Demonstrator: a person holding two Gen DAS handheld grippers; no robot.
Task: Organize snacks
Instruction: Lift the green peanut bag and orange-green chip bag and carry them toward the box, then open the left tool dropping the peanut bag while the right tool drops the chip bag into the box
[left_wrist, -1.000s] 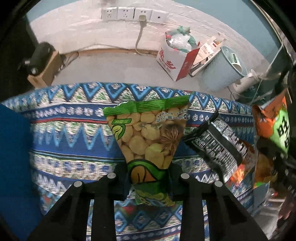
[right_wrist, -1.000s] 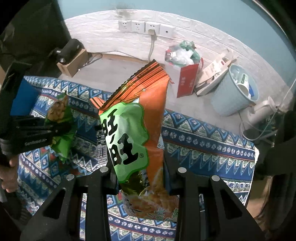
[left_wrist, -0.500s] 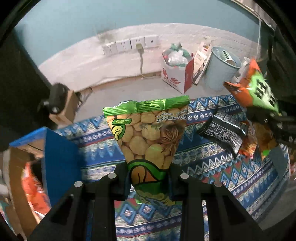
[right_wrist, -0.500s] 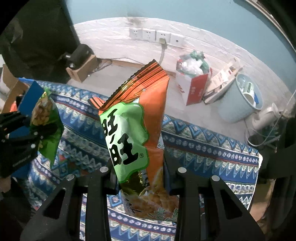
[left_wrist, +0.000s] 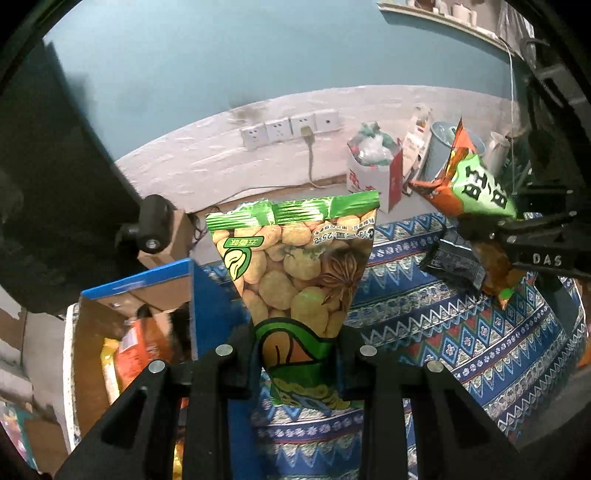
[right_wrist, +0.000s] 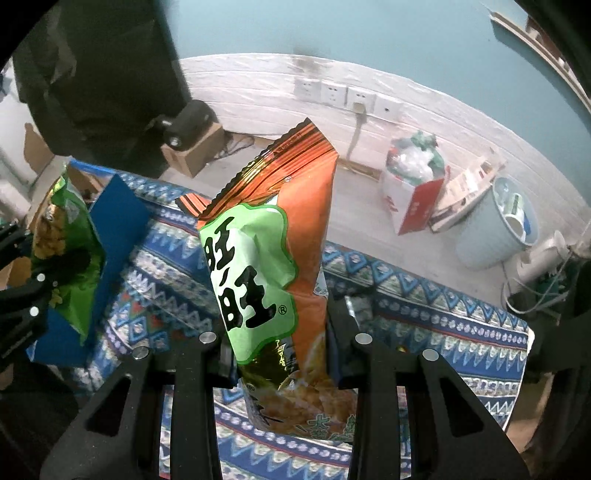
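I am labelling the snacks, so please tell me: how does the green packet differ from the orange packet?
The green packet shows pale beans under a green top band; the orange packet bears a green label with black characters. The left hand-held gripper holds the green one, the right hand-held gripper the orange one. Both are sealed and lifted above the patterned cloth.

1. Illumination: dim, even indoor light. The source is outside both views.
2. Distortion: strong fisheye curvature. The wall sockets (left_wrist: 290, 128) sit on a visibly bowed white wall band; a black vignette rings each frame.
3. Blur: the blue box (left_wrist: 155, 295) below-left of the sockets is smeared in the left wrist view, as is the dark mass to its left.
4. Focus: the green bean packet (left_wrist: 295, 273) and orange snack bag (right_wrist: 273, 266) print is sharp.
5. Glare: faint sheen on the orange snack bag's foil top.
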